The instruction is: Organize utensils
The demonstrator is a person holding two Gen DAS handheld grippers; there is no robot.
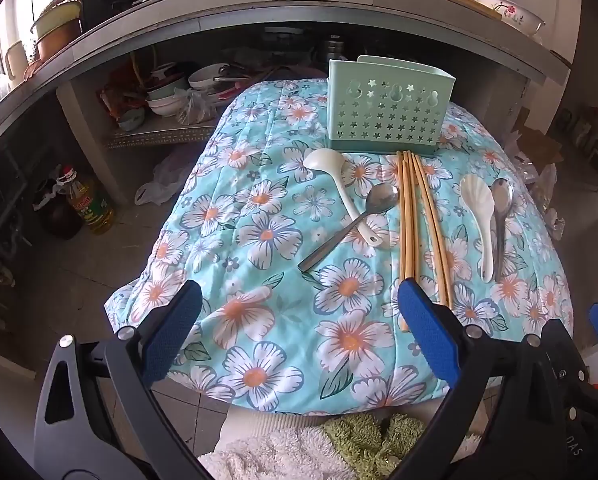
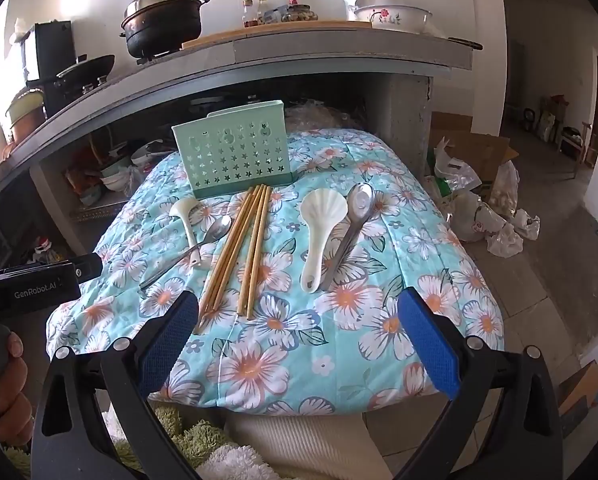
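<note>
Sensibly, with each hand-held gripper (image 1: 299, 320) (image 2: 299, 320) wide and empty, pinch one mid-frame chopstick bundle (image 2: 239, 252) squarely before lifting toward the upper-centre holder (image 2: 233, 152).

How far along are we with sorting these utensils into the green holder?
Nothing looks done: the green holder shows no utensils. Nothing is in hand; the left gripper and right gripper are open and empty. Left on the floral cloth: white ladle, two metal spoons, chopsticks, white rice paddle.
</note>
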